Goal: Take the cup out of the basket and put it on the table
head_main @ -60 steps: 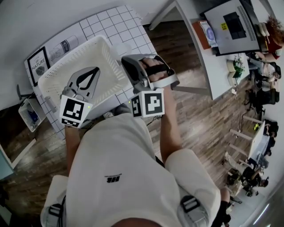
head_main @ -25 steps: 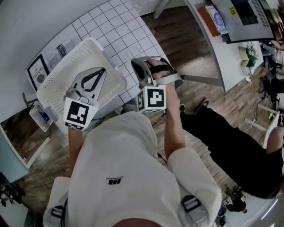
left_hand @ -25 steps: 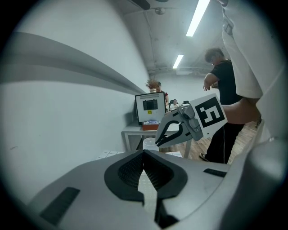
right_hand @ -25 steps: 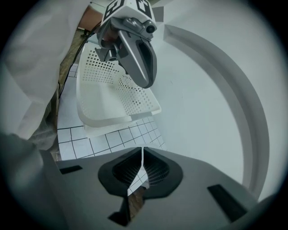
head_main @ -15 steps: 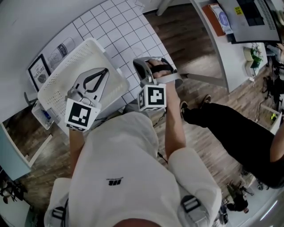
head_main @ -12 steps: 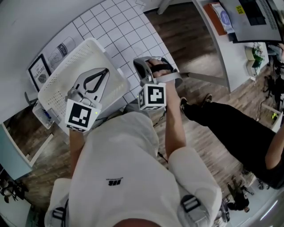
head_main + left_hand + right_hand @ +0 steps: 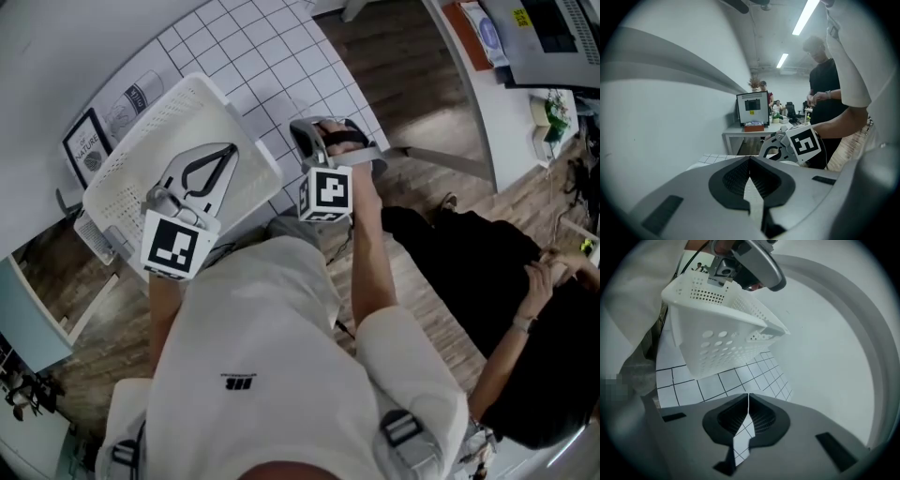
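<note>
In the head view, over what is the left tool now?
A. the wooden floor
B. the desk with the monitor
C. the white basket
C: the left tool shows against the inside of the basket, not against the floor or the desk.

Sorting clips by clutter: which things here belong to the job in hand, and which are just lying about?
Job: white perforated plastic basket; white gridded table; left gripper and right gripper, both shut. No cup visible.
Lying about: black-framed picture; clear labelled bottle.
</note>
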Demonstrator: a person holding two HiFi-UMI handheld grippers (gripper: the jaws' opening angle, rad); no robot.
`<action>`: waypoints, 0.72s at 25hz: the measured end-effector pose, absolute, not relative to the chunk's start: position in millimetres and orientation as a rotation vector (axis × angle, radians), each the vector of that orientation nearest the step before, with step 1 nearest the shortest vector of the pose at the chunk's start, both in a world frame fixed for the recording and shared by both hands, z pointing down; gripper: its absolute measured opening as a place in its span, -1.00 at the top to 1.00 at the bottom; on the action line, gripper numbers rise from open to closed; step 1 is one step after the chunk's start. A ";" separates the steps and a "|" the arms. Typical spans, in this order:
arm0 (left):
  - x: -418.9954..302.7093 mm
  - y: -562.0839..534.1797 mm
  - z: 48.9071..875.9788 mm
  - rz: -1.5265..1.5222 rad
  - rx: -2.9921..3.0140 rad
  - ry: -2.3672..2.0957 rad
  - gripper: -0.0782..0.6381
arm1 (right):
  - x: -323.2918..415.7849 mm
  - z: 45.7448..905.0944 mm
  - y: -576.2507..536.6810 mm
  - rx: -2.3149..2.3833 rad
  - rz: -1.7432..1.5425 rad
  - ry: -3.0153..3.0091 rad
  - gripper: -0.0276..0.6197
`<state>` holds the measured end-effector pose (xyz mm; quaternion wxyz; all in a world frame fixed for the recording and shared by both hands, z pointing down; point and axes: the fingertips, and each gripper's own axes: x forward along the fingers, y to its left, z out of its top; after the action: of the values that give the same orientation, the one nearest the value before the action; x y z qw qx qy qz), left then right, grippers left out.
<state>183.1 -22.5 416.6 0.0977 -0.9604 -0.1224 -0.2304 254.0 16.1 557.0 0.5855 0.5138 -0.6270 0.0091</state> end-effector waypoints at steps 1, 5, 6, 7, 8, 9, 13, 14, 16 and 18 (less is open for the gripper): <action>183.4 -22.4 417.2 -0.684 -2.840 -0.366 0.76 | 253.6 560.1 16.2 1.197 0.027 -1.464 0.85; 184.0 -19.6 420.2 -0.702 -2.822 -0.390 0.76 | 250.2 570.4 17.1 1.194 0.047 -1.471 0.85; 184.8 -18.6 420.4 -0.701 -2.818 -0.397 0.76 | 249.7 572.9 17.9 1.191 0.054 -1.472 0.85; 185.5 -17.5 420.4 -0.699 -2.815 -0.403 0.76 | 249.2 575.4 18.7 1.188 0.060 -1.472 0.85; 186.2 -16.6 420.4 -0.697 -2.814 -0.408 0.76 | 248.7 577.6 19.4 1.184 0.065 -1.472 0.85; 186.8 -15.8 420.4 -0.697 -2.813 -0.412 0.76 | 248.5 579.3 20.1 1.182 0.068 -1.470 0.85; 188.9 -13.6 421.1 -0.699 -2.808 -0.425 0.76 | 245.8 584.8 22.2 1.177 0.086 -1.478 0.85; 189.6 -13.1 421.2 -0.698 -2.808 -0.428 0.76 | 244.8 586.1 22.6 1.174 0.090 -1.482 0.85; 191.0 -12.1 421.1 -0.695 -2.809 -0.435 0.76 | 243.4 587.7 23.1 1.166 0.092 -1.485 0.85; 192.7 -11.1 420.3 -0.690 -2.809 -0.442 0.76 | 242.3 589.8 23.8 1.159 0.095 -1.487 0.85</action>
<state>192.7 -11.1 420.3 0.1077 -0.9544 -0.1503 -0.2345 242.3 23.8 589.8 0.5867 0.4972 -0.6380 0.0409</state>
